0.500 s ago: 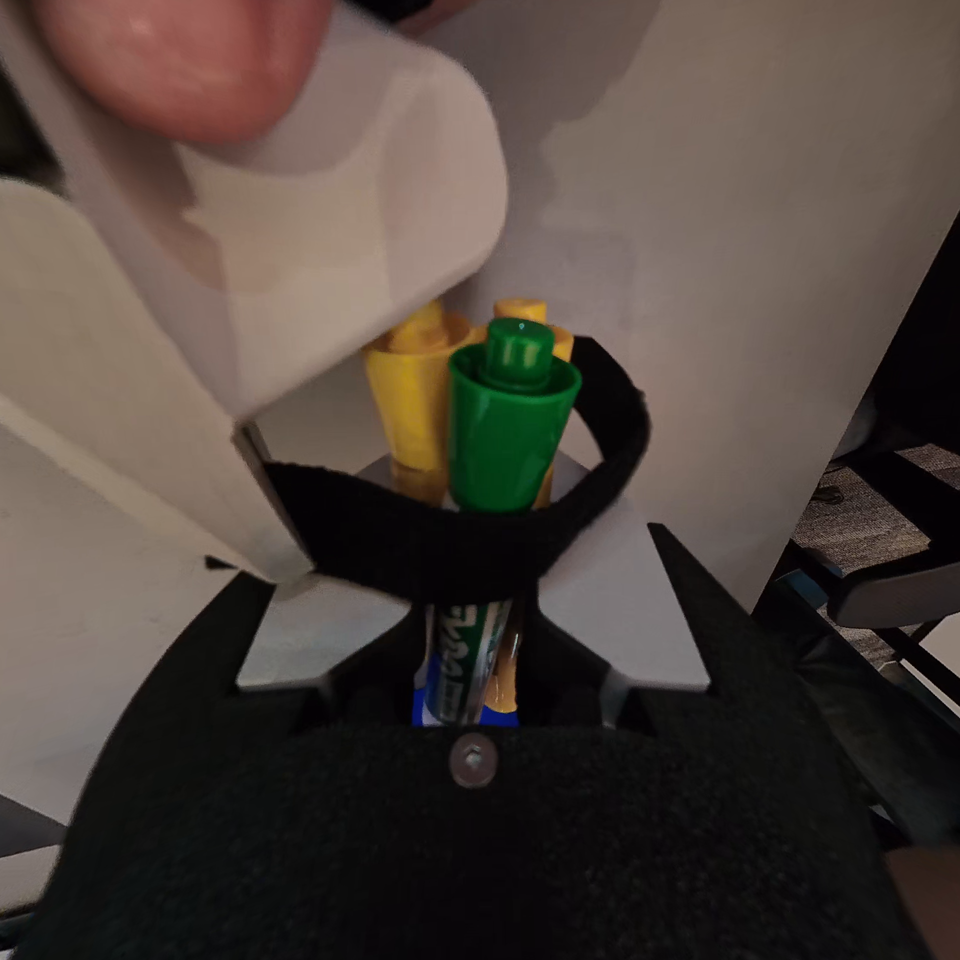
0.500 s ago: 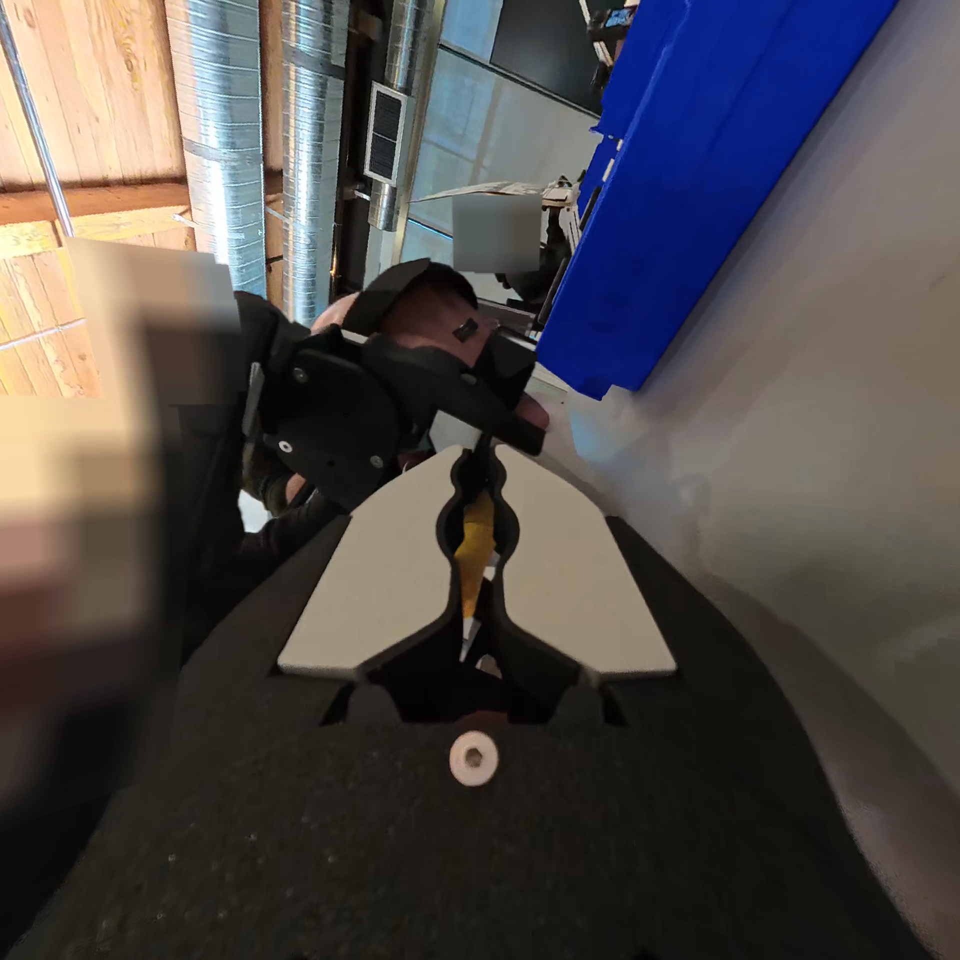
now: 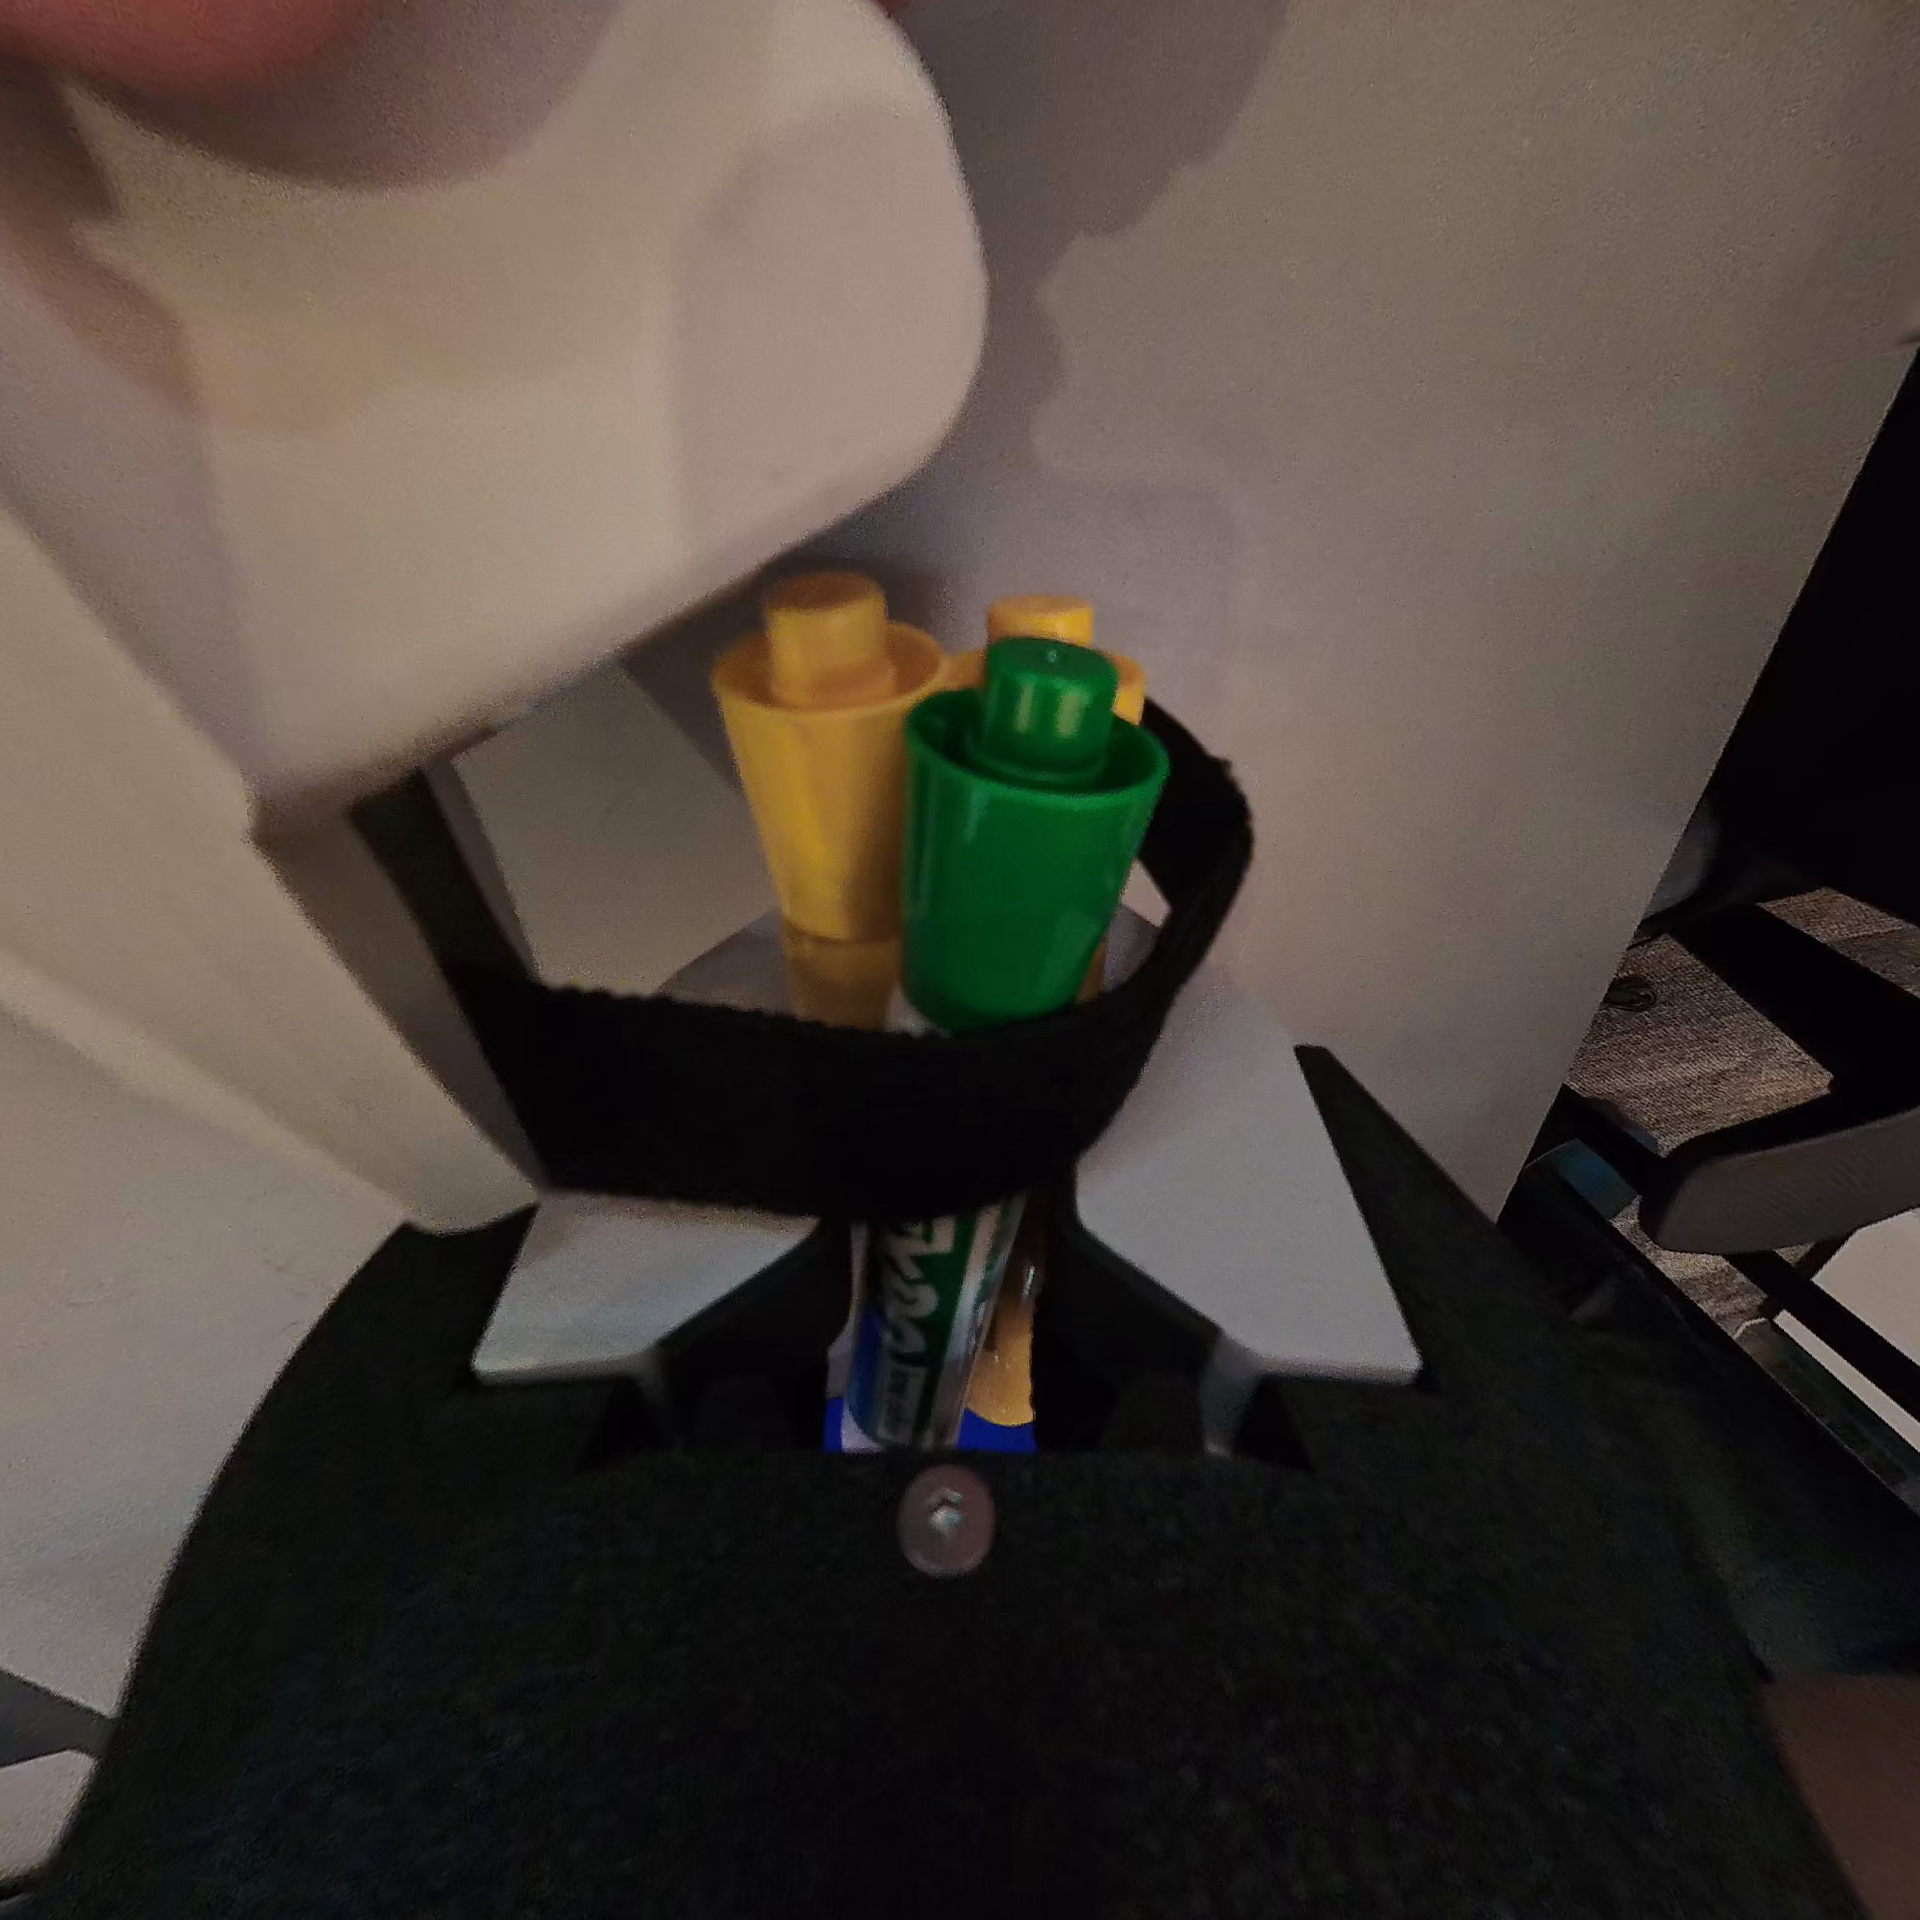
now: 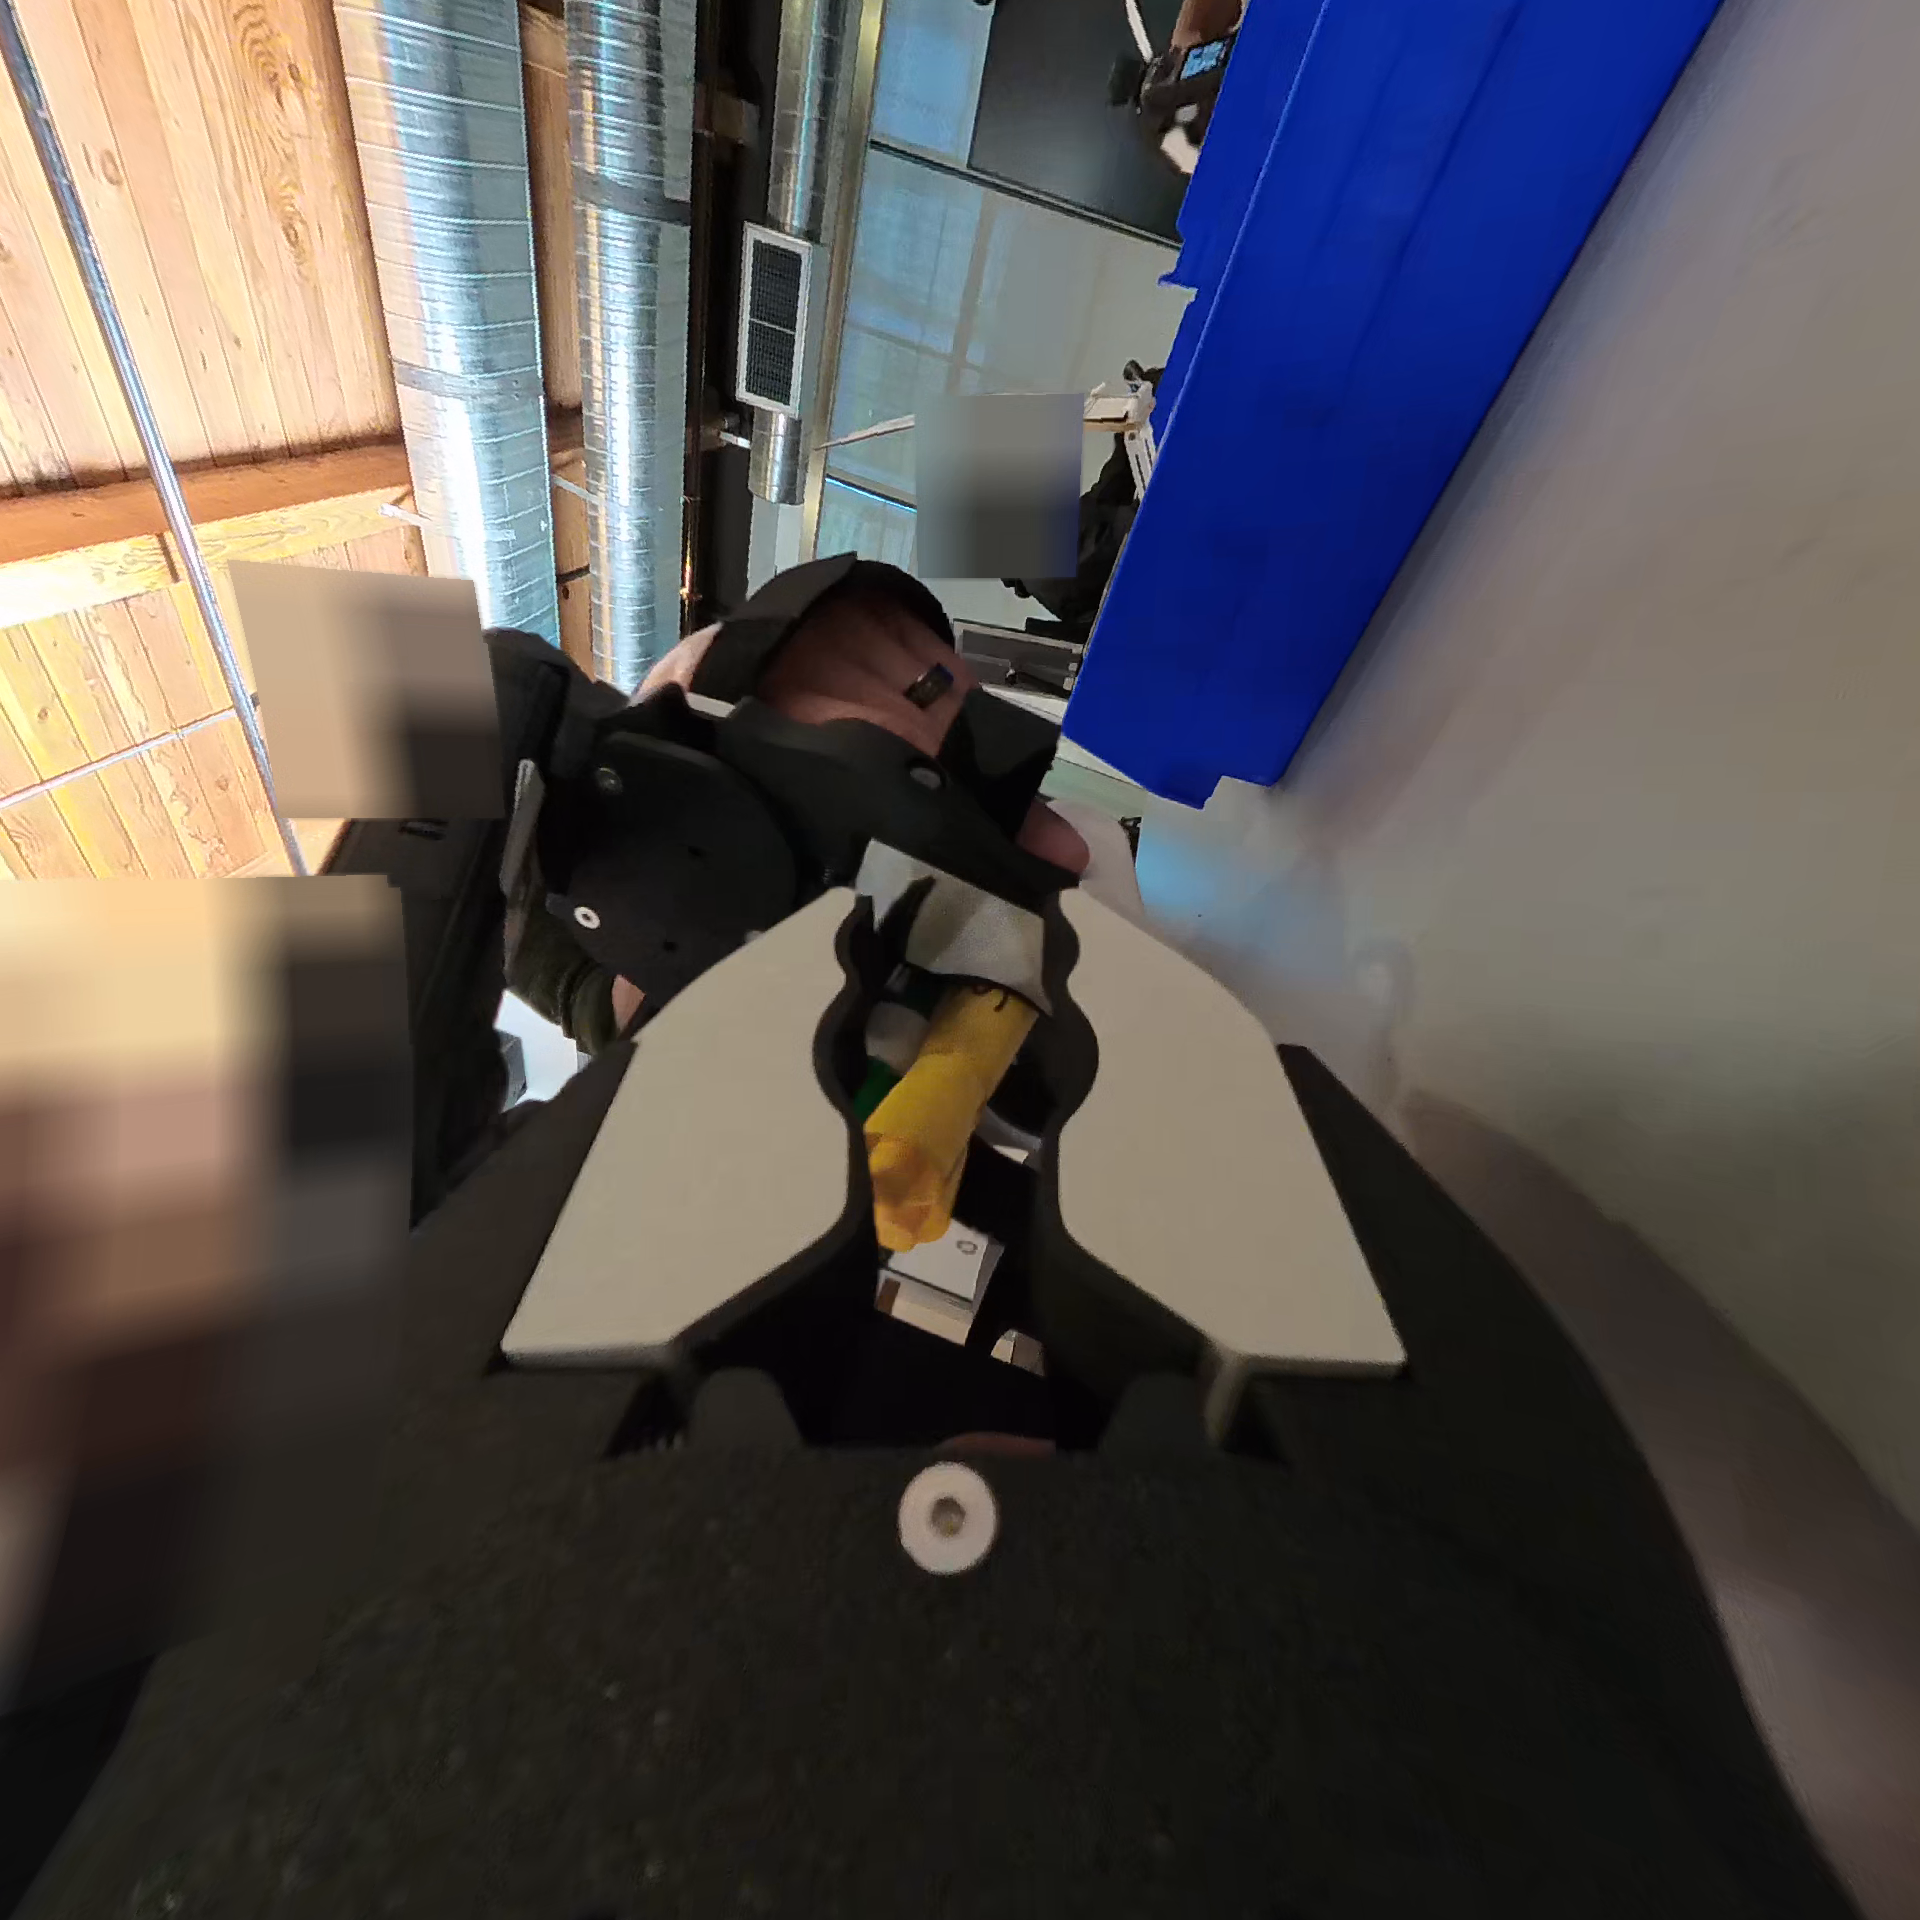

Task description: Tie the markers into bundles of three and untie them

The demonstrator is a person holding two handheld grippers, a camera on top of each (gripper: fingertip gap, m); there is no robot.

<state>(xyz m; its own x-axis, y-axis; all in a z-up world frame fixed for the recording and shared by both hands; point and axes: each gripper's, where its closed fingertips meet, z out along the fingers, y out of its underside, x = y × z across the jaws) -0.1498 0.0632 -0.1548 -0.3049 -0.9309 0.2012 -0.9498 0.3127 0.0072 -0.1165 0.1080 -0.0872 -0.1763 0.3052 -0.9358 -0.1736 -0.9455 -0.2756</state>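
My left gripper (image 3: pixel 935 966) is shut on a bundle of three markers: a green one (image 3: pixel 1023 831) in front and two yellow ones (image 3: pixel 821 790) behind, caps pointing away. A black strap (image 3: pixel 831 1112) loops loosely around the bundle just above the fingers. Its left end runs up beside the blurred white fingers of my right gripper (image 3: pixel 520 416), which fills the upper left. In the right wrist view my right gripper (image 4: pixel 951 925) is open, and a yellow marker (image 4: pixel 935 1122) and the left gripper's finger (image 4: pixel 966 935) show through the gap. Whether the strap still touches it is hidden.
A white table top (image 3: pixel 1455 520) lies behind the bundle, its edge at the right. A black chair (image 3: pixel 1766 1195) stands past that edge. Blue bins (image 4: pixel 1351 416) sit on the table (image 4: pixel 1662 831) beyond the left gripper. A person's hand (image 4: pixel 883 665) holds the left gripper.
My right gripper's jaws have spread from nearly closed to open, so the markers now show between them. Its fingers look larger and blurred in the left wrist view. The left gripper still holds the bundle.
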